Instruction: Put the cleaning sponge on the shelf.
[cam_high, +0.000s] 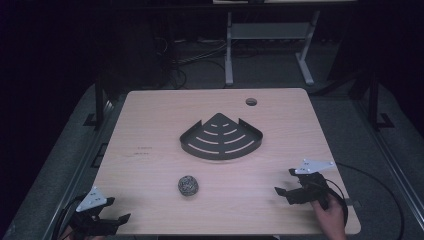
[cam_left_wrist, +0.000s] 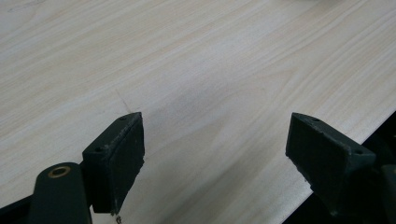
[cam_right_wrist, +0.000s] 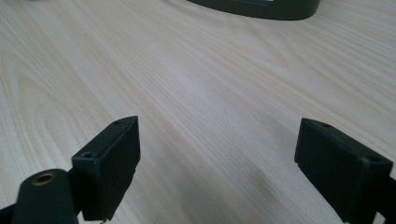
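My worktop (cam_high: 150, 120) is pale wood-grain laminate, smooth and matt, with rounded corners and a small round hole (cam_high: 251, 102) near its far edge. Nearest my grippers is a steel-wool ball (cam_high: 188, 185), a grey, wiry, tangled scourer, roughly round, lying free on the near half of the worktop, a little left of centre. Farther off, around the middle, lies a dark metal corner shelf (cam_high: 221, 138), fan-shaped with a low rim, curved slots in its floor and a point toward the far side; its rounded front edge faces the ball, well apart from it. My left gripper (cam_high: 100, 221) hangs at the near left corner, its black, blocky jaws wide with bare wood between them. My right gripper (cam_high: 286, 183) sits near the right edge, jaws also spread wide and holding nothing. Open worktop lies between either gripper and the ball.
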